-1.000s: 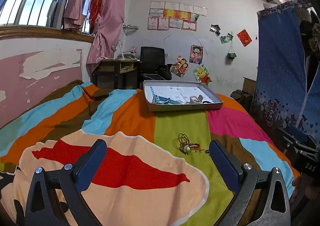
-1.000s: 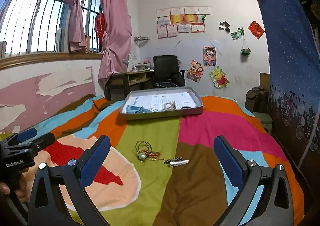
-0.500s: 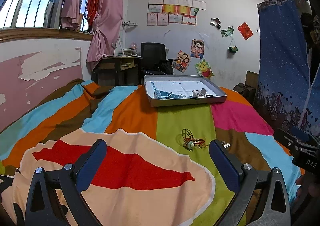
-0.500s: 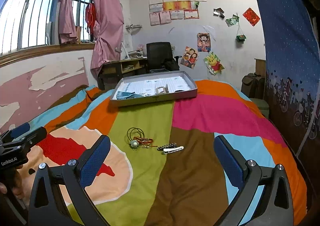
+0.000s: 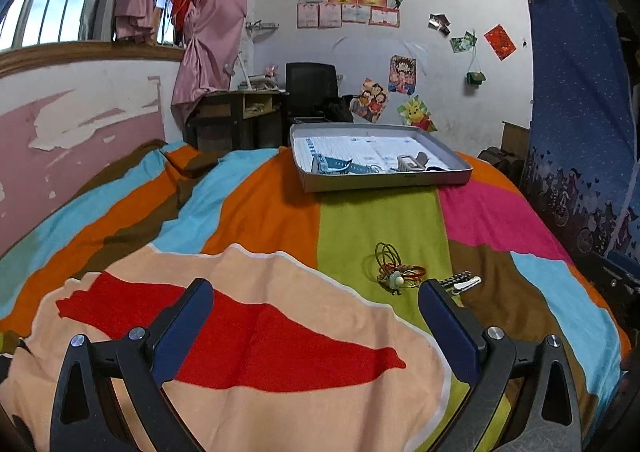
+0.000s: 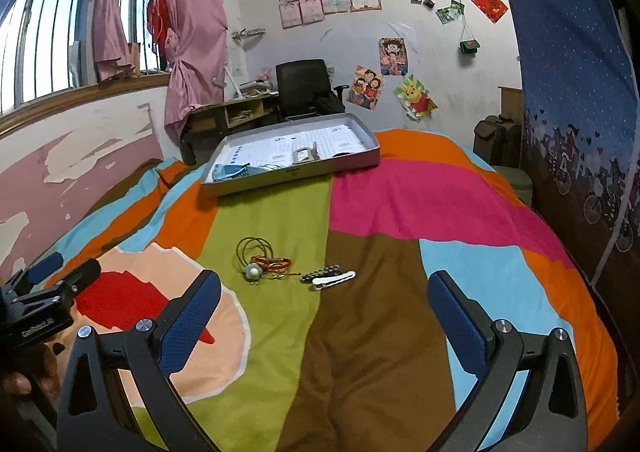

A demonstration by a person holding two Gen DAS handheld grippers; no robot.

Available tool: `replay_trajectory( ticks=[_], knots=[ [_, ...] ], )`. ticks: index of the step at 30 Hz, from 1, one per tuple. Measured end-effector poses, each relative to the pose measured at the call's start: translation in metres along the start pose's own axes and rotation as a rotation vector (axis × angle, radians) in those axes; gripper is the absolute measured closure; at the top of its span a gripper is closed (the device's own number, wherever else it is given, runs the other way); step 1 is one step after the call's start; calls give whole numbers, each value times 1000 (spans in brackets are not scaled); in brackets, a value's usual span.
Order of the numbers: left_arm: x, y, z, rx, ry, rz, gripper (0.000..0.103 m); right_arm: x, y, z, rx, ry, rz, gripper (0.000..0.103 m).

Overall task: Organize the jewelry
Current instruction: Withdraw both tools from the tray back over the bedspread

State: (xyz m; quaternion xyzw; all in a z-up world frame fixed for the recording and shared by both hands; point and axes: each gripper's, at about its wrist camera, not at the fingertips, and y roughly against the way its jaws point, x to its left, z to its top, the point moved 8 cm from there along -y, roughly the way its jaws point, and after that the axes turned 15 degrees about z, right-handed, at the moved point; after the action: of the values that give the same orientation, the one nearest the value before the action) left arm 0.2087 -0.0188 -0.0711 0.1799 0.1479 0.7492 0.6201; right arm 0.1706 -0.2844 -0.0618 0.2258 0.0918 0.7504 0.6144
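Lying tangled on green stripe: bracelets (image 6: pixel 262 262); hair clips (image 6: pixel 328 276) beside

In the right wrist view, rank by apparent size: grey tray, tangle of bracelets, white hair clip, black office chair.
1. Shallow grey tray
2. Black office chair, farther away, so unsure
3. Tangle of thin bracelets
4. White hair clip

The bedspread (image 6: pixel 392 212) is patterned in large blocks of orange, light blue, green, pink, brown, peach and red. The tray (image 6: pixel 296 172) at its far edge is coloured grey, with a white printed lining. The bracelets (image 6: pixel 262 258) are seen in olive green, red and orange, with one pale round bead. The hair clips (image 6: pixel 330 276) are coloured black and white. Blue textured pads (image 6: pixel 188 320) are carried on black fingers.
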Motion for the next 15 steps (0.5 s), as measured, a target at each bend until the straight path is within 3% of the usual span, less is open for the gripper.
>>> replay_trajectory(
  ticks=[6,9,15],
  knots=[
    [-22,-31,2,10,-36,-31,0,-14,-36,4,109,2,42,1],
    [-34,-52,-3,66,-58,-78,0,-22,-61,3,169,18,61,1],
    [-37,-93,-2,116,30,-116,0,-39,-88,7,161,30,32,1]
  ],
)
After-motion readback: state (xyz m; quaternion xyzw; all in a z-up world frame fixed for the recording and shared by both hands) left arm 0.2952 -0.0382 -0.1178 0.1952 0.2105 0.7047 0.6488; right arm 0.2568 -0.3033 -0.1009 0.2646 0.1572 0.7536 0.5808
